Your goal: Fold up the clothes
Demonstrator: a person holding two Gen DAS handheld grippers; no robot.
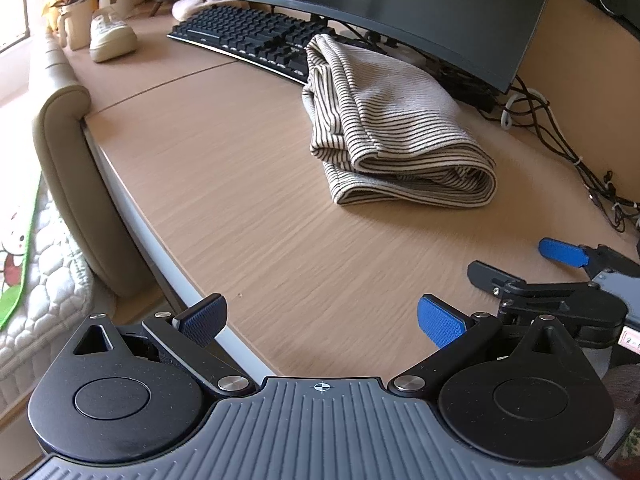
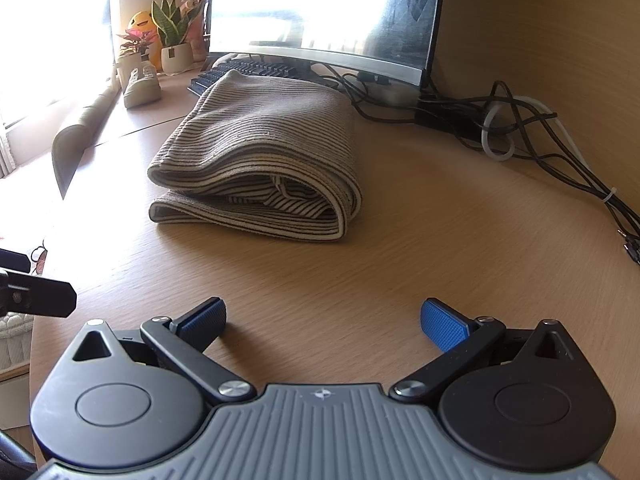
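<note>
Left wrist view: your left gripper (image 1: pixel 320 322) gapes wide, empty; folded striped shirt (image 1: pixel 394 128) at one o'clock on desk (image 1: pixel 240 200). Right gripper (image 2: pixel 323 322) wide too, shirt at eleven.

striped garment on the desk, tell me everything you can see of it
The striped garment is a soft knit with thin dark stripes on a pale ground. It lies folded into a thick bundle of several layers, the rounded fold edges facing the cameras and inner layers showing in the open end. It rests flat on the wooden desk, its far end against or over the black keyboard, in front of the monitor. Neither the left gripper nor the right gripper touches it; both are open.
</note>
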